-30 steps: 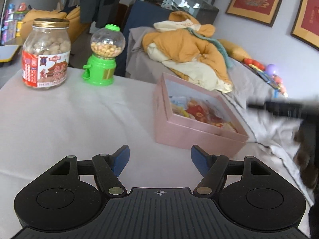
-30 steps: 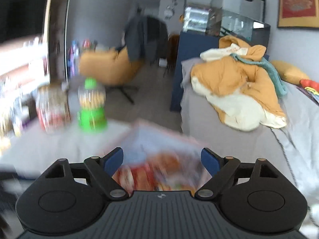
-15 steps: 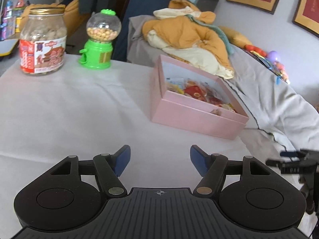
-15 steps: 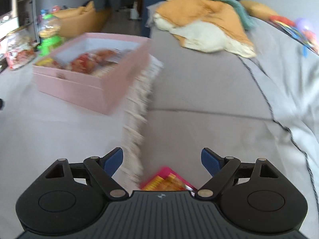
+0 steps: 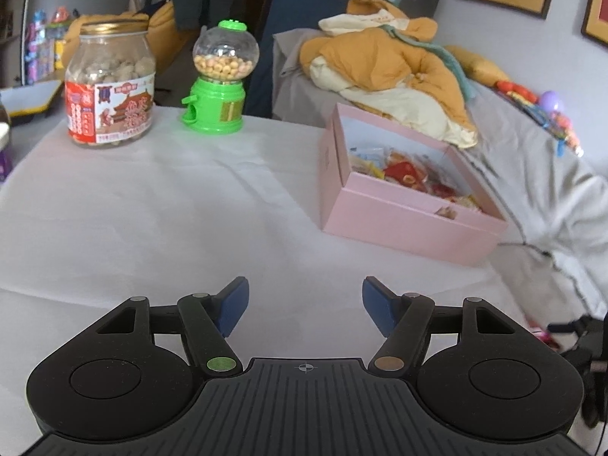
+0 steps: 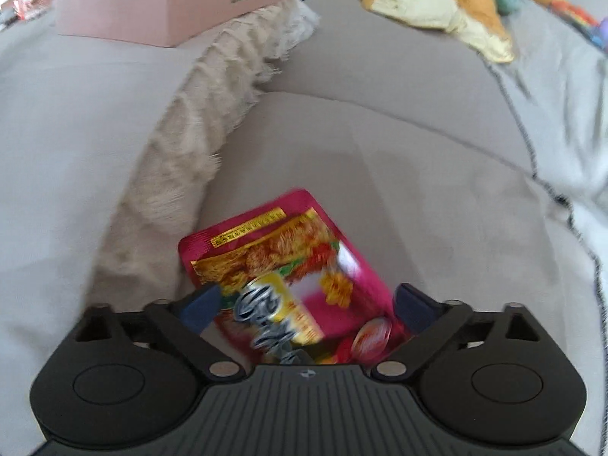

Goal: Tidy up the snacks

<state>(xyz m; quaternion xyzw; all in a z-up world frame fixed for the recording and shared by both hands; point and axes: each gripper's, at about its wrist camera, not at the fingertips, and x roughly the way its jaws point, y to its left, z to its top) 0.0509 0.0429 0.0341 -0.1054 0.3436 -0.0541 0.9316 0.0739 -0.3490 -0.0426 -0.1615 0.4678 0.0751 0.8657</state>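
We start with the pink snack packet [image 6: 288, 277], which lies flat on the grey cushion just right of the fringed edge of the tablecloth [image 6: 197, 133]. It sits low beside the table, well apart from the pink box [image 5: 402, 205] where it belongs. Our right gripper [image 6: 304, 300] is tilted steeply down over it, its jaws have just been opening and now stand about as wide as they go, with the near end of the packet between the blue pads [image 6: 201, 302]. We judge that the pads are not yet pressing on it, though blur makes the contact hard to read.

The box, on the right side of the table, already holds several wrapped snacks in red and yellow, so part of the sorting looks done. This packet is left to be picked up and carried to the box; whether others remain we cannot tell.

Our left gripper [image 5: 304, 304] hangs over the near part of the white cloth, angled moderately down, jaws wide apart and holding nothing. Far left on the table stand a glass jar [image 5: 110, 83] of snacks and a green candy dispenser [image 5: 218, 79], both upright and apart from the box.
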